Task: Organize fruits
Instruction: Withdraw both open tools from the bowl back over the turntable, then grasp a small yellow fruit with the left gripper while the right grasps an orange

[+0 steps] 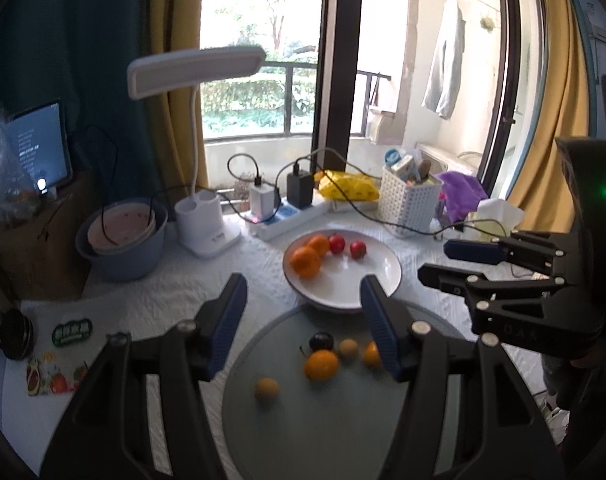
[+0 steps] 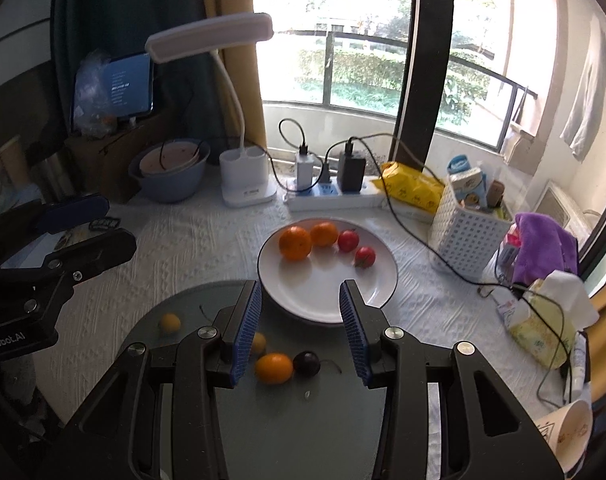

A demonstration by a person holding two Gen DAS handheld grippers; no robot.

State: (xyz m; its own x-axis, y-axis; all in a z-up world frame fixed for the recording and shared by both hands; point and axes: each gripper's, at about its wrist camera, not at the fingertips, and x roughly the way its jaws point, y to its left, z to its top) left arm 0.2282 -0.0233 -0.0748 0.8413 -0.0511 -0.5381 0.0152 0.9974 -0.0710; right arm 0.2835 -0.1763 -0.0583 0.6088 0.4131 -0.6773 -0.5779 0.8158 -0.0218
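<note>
- Left wrist view: your left tongs [image 1: 303,308] stand wide apart and hold nothing; they hang above the far part of the grey disc [image 1: 343,420].
- On the disc, between the two fingers, lie a dark cherry [image 1: 321,341], an orange kumquat [image 1: 321,365] touching it, and a pale small fruit [image 1: 348,348]. One more yellow fruit [image 1: 266,389] lies apart, nearer to you.
- Behind the disc stands the white plate [image 1: 379,276] with two oranges [image 1: 305,261] and two red fruits [image 1: 337,244] in a row at its far side.
- Your right tongs [image 1: 431,260] are seen from the side at the right, near the plate; they are partly apart and hold nothing.
- Right wrist view: your right tongs [image 2: 300,312] are open wide and empty, over the place where the plate [image 2: 323,300] overlaps the disc [image 2: 303,420].
- The kumquat [image 2: 274,368] and the cherry [image 2: 306,364] touch each other on the disc, just under the fingers. The yellow fruit [image 2: 170,323] lies apart at the left.
- The oranges [image 2: 295,243] and red fruits [image 2: 348,240] are on the plate.
- The lamp [image 2: 239,184] and the white basket [image 2: 463,236] stand behind on the surface [image 2: 191,240].
</note>
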